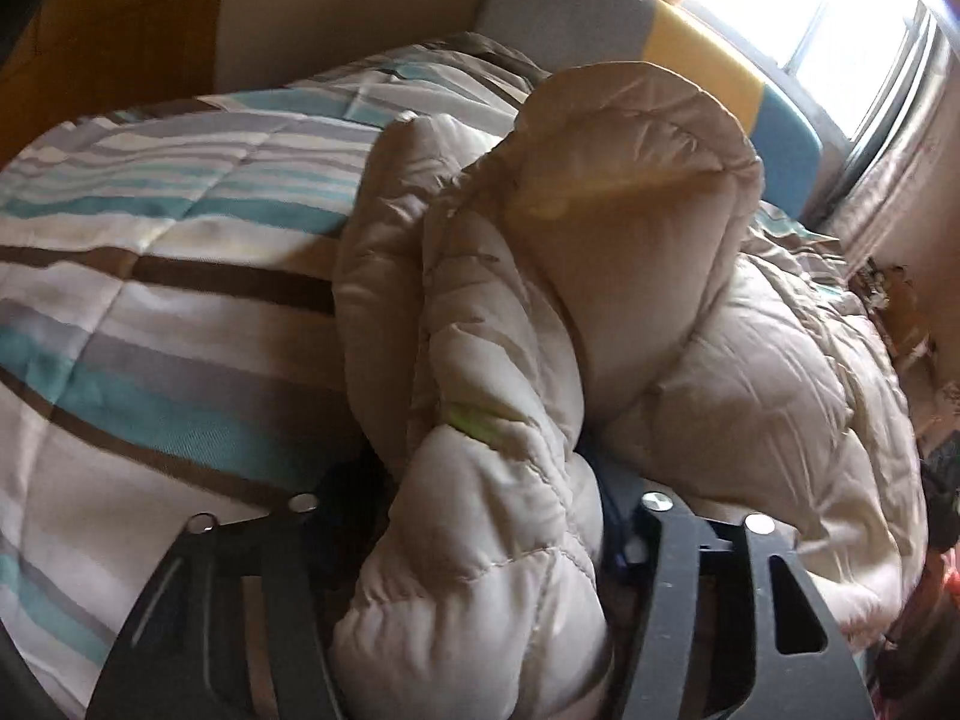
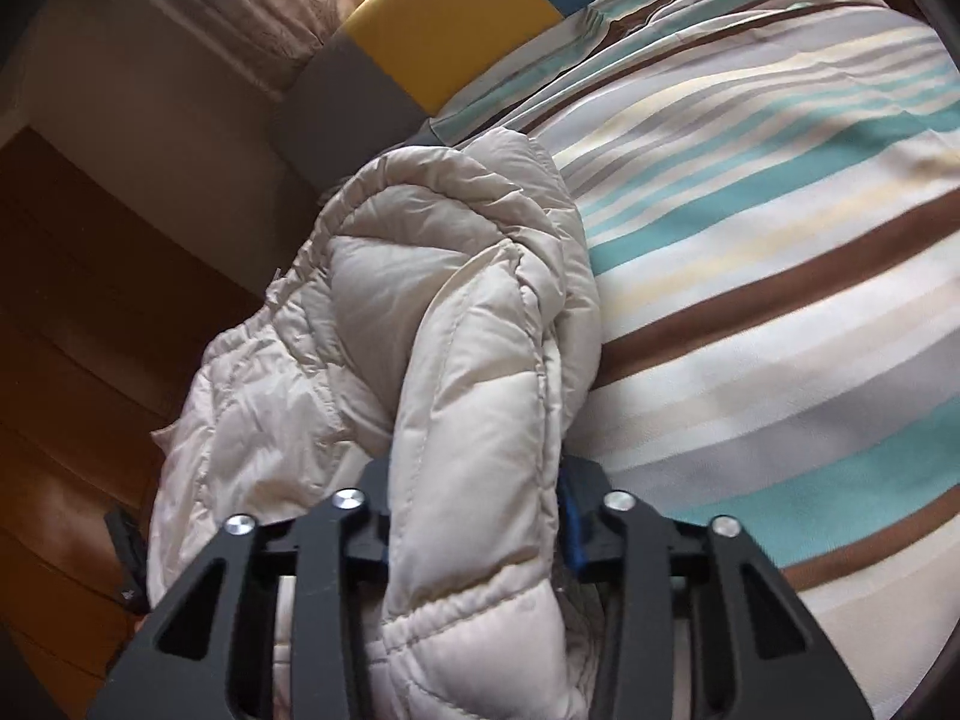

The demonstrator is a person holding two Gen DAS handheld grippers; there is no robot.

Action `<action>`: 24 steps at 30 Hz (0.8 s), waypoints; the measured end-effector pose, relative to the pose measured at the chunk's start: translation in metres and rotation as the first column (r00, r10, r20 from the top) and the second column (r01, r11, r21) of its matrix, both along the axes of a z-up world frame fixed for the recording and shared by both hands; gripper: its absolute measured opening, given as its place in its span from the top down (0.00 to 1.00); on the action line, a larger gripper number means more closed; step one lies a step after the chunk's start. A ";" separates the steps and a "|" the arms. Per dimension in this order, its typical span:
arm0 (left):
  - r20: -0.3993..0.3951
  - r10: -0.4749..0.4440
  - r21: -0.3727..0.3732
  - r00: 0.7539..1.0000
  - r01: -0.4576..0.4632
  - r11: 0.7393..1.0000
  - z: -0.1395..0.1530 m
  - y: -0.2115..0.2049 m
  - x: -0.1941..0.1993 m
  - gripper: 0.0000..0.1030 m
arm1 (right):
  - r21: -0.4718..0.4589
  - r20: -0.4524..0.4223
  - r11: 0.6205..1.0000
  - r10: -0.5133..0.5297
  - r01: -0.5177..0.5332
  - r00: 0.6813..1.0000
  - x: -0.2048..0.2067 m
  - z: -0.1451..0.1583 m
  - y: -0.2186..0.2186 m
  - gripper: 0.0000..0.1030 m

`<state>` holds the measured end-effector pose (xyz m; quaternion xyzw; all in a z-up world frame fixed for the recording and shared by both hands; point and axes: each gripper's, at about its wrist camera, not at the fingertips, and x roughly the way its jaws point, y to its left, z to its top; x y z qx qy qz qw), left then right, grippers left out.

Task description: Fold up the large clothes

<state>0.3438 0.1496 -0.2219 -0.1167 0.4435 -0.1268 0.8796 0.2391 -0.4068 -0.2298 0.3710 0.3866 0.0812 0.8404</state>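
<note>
Coat (image 1: 600, 276): puffy, beige, quilted; heaped on the bed, bunched into thick folds.
Bed: covered by a striped quilt (image 1: 150, 252) in teal, brown, grey and cream bands.
Left tongs (image 1: 486, 516): clamped on a thick fold of the coat; fabric fills the gap between both fingers and bulges toward the lens.
Coat relative to left tongs: gripped fold runs up and away from the fingertips; a rounded lobe stands above it, the rest spread to the right over the quilt.
Right tongs (image 2: 474, 510): gripping another padded fold of the coat (image 2: 432, 300), squeezed between the blue-edged pads.
Coat relative to right tongs: held fold rises straight ahead from the fingertips; more coat hangs to the left over the bed's edge, above the wooden floor (image 2: 72, 312).
Quilt relative to right tongs: right of the held fold, touching the coat's side.
Headboard (image 2: 444, 18): grey, yellow and blue panels beyond the coat.
Window (image 1: 840, 18): bright, upper right in the left view, curtain beside it.
</note>
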 end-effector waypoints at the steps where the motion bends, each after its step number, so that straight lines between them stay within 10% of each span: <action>1: -0.005 -0.008 -0.017 1.000 0.008 1.000 0.000 0.001 -0.005 0.49 | -0.010 0.001 1.000 0.008 -0.008 1.000 -0.004 0.003 -0.001 0.70; 21: 0.021 -0.146 -0.090 0.989 0.148 0.985 -0.003 -0.003 -0.161 0.51 | -0.076 -0.022 0.996 0.041 -0.043 0.999 -0.147 0.034 -0.010 0.73; 24: 0.020 -0.129 -0.106 0.991 0.131 0.986 -0.002 0.003 -0.167 0.35 | -0.091 -0.013 0.995 0.043 -0.044 0.999 -0.148 0.038 -0.009 0.66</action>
